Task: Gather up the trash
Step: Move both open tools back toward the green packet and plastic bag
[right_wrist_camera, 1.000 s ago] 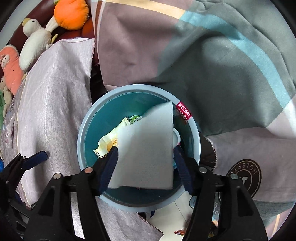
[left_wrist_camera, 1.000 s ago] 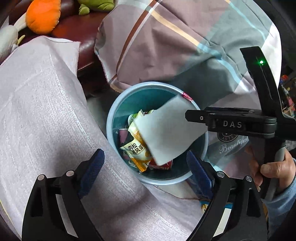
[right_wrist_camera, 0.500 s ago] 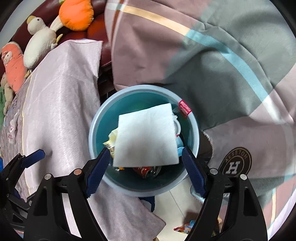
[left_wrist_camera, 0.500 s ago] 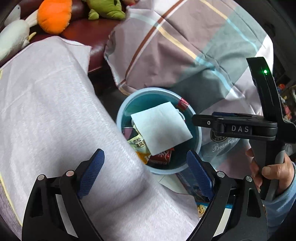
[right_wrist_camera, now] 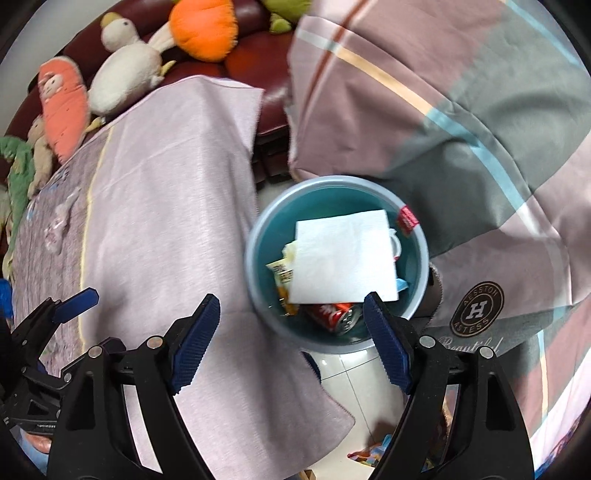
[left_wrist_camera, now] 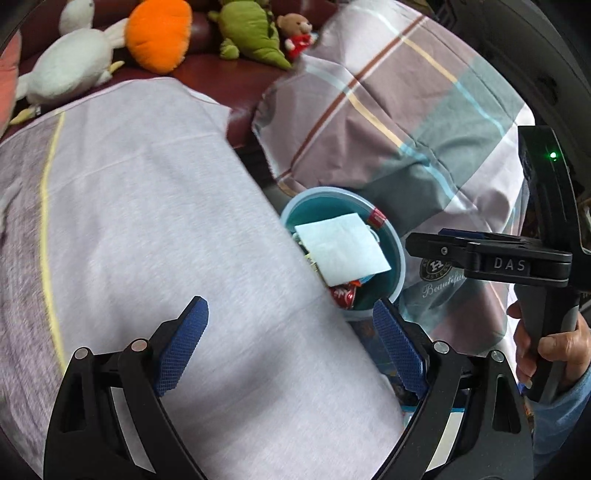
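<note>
So here's where I'm at with the trash run. The white napkin (right_wrist_camera: 345, 256) is lying flat inside the blue bin (right_wrist_camera: 258, 236), on top of everything else, so that piece looks done to me. Both of my grippers are empty: the right gripper (right_wrist_camera: 291, 328) has its jaws spread wide with nothing between the pads, hanging above the near rim of the bin, and the left gripper (left_wrist_camera: 291, 338) is just as wide open over the pale purple cover (left_wrist_camera: 147, 206), off to the side of the bin.

Count of what's in the bin, as far as I can make out: one napkin, one red soda can (right_wrist_camera: 334, 317) poking out under it, one yellow snack wrapper (right_wrist_camera: 282, 275) at the left edge, and a bit of something white with a round rim on the right that I can't identify. The napkin hides the rest, so there could be more.

What's left? Down on the tile floor there's one colourful wrapper (right_wrist_camera: 369, 448) near the bottom of the right wrist view, past the edge of the cover. My guess is that's the next pickup, though it's small and blurry so I wouldn't swear it's trash. The covers themselves look free of litter from here.

Non-trash headcount on the sofa: one white duck plush (right_wrist_camera: 125, 81), one orange plush (right_wrist_camera: 203, 31), one green dino plush (left_wrist_camera: 251, 35)
</note>
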### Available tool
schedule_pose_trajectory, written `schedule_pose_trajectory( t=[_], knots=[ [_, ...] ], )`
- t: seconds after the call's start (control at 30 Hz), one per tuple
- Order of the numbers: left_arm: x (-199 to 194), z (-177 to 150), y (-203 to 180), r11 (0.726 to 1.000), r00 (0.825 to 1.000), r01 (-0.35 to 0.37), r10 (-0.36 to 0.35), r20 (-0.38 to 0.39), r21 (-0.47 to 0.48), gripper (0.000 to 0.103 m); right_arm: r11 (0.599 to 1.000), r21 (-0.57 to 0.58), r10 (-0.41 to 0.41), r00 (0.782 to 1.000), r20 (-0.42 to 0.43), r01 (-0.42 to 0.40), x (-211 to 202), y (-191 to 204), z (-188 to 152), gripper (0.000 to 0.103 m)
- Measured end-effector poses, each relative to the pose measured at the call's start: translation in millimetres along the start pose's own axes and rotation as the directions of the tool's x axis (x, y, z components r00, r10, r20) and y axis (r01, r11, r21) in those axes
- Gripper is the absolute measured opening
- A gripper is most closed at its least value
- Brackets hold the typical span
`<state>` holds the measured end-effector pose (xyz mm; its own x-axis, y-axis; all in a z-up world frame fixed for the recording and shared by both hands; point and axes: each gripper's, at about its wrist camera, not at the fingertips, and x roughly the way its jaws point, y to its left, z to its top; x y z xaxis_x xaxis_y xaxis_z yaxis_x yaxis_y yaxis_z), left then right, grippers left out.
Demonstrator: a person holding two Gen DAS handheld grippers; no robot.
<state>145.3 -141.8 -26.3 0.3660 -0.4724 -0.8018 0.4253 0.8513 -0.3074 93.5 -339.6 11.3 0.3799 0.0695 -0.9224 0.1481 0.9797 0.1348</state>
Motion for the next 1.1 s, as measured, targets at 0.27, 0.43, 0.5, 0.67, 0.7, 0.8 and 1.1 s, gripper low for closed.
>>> schedule_pose_trajectory(
  t=[0.27, 0.43, 0.5, 0.67, 0.7, 0.8, 1.1],
  knots=[
    [-37, -29, 34, 0.998, 0.998, -0.04, 0.042, 0.044, -0.055, 0.092, 0.997, -0.068, 0.025, 1.0, 0.016, -0.023, -17, 45, -14, 0.082],
    [-57, -50, 54, 0.993, 0.995, -0.078, 0.084, 0.058, -0.091, 0.092, 0.993, -0.109, 0.045, 0.999, 0.018, -0.043, -24, 72, -26, 0.082],
    [-66, -60, 62, 0.989, 0.992, -0.095, 0.103, 0.067, -0.11, 0.092, 0.991, -0.126, 0.051, 0.999, 0.015, -0.049, -25, 81, -31, 0.082],
    [-81, -83, 74, 0.982, 0.987, -0.134, 0.144, 0.069, -0.136, 0.092, 0.983, -0.168, 0.074, 0.997, -0.01, -0.074, -24, 105, -50, 0.085],
    [-84, -87, 77, 0.98, 0.986, -0.142, 0.152, 0.068, -0.138, 0.092, 0.981, -0.176, 0.077, 0.997, -0.015, -0.078, -23, 109, -52, 0.085],
    [-95, -99, 86, 0.975, 0.982, -0.164, 0.175, 0.068, -0.151, 0.092, 0.974, -0.205, 0.089, 0.996, -0.025, -0.093, -24, 126, -61, 0.085],
    [-140, -132, 135, 0.93, 0.948, -0.275, 0.305, 0.092, -0.245, 0.092, 0.946, -0.296, 0.124, 0.992, -0.038, -0.129, -28, 180, -76, 0.085]
  ],
)
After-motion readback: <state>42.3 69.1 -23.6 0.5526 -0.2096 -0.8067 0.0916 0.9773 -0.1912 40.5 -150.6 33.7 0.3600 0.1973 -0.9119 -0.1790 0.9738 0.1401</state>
